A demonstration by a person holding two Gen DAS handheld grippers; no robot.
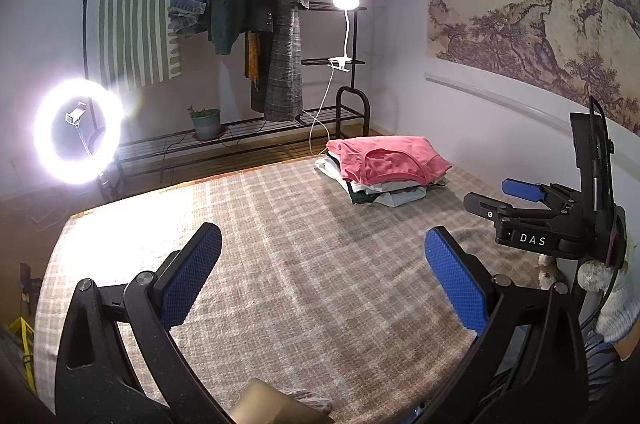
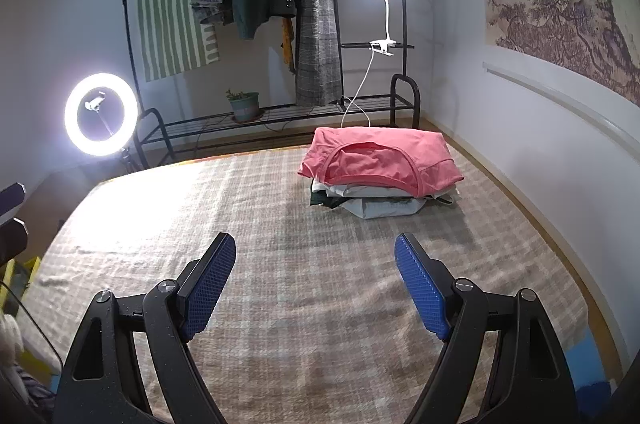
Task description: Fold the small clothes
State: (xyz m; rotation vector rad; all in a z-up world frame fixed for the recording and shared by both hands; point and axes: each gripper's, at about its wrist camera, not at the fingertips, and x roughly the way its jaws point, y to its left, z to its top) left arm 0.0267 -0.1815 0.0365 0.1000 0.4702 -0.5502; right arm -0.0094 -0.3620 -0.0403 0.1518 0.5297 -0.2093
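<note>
Pink top (image 2: 380, 159) hides folded stack beneath; both tools spread, empty.

pink top (image 2: 380, 159), beige plaid blanket (image 2: 304, 304), blue fingers (image 2: 208, 288)

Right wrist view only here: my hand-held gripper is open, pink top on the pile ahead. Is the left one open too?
Observer: Yes, the left hand-held gripper is open and empty above the plaid cover.
Operator: Anything close to it?
Observer: A tan object sits at the bottom edge of its view; I cannot tell what.
Operator: Does it see my right one?
Observer: Yes, the right hand-held gripper shows side-on at its right edge, held by a white knit-gloved hand.
</note>
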